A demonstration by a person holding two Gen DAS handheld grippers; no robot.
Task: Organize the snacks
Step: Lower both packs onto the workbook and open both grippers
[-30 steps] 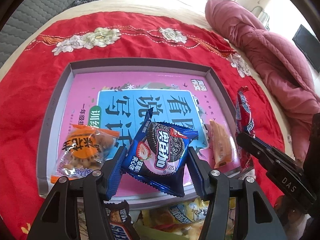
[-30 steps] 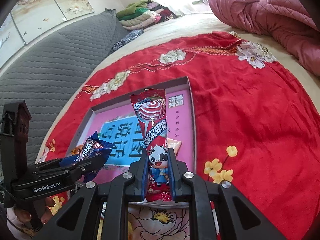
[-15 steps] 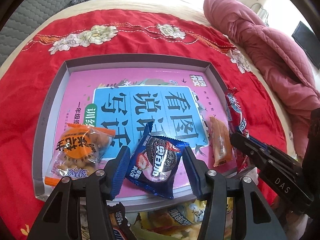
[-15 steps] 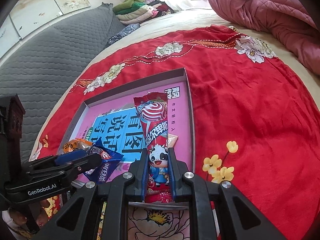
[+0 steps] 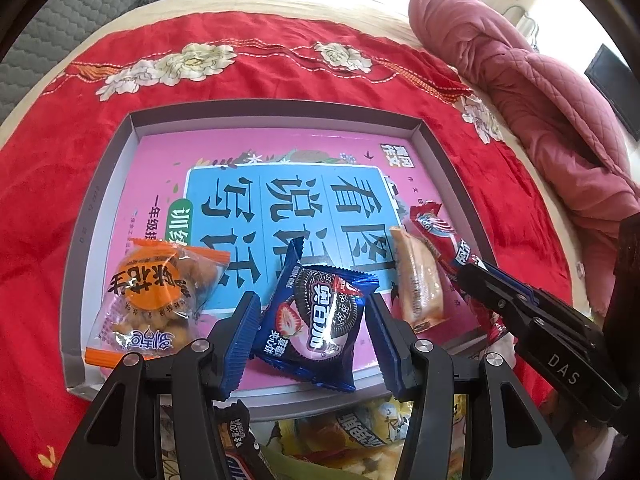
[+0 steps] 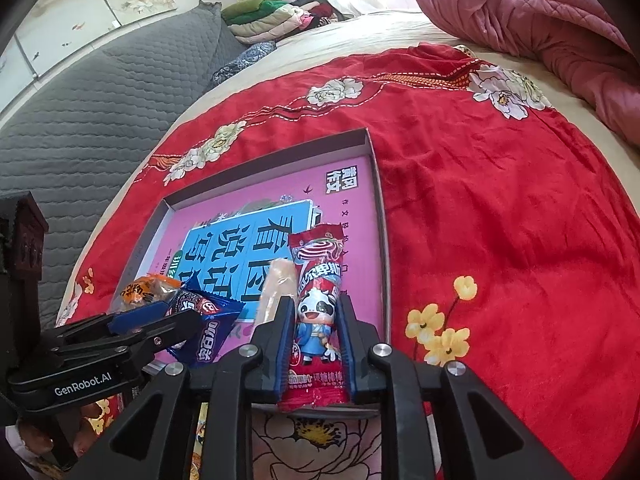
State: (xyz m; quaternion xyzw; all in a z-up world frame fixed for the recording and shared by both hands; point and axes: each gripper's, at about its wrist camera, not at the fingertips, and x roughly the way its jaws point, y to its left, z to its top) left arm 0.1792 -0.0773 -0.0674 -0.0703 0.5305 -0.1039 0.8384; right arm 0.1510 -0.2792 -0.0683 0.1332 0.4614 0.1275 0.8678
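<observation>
A shallow grey tray (image 5: 100, 216) with a pink and blue printed floor lies on the red floral bedspread. My left gripper (image 5: 312, 300) is shut on a blue chocolate-cookie packet (image 5: 320, 320) that sits low over the tray's near edge. In the right wrist view the blue packet (image 6: 208, 332) hangs under the left gripper (image 6: 160, 320). My right gripper (image 6: 316, 302) grips a long red candy packet (image 6: 318, 264) with a cartoon cow; its jaws are beginning to open with the packet between them. An orange biscuit packet (image 5: 160, 296) and a beige wafer bar (image 5: 418, 284) lie in the tray.
Several loose snack packets (image 5: 360, 432) lie on the bedspread just in front of the tray. A bunched pink quilt (image 5: 540, 92) fills the right side of the bed. A grey quilted headboard (image 6: 100, 120) and folded clothes (image 6: 276, 16) are on the far left.
The blue packet came down from above the tray to its near edge. The red packet moved left over the tray's right side, beside the beige bar.
</observation>
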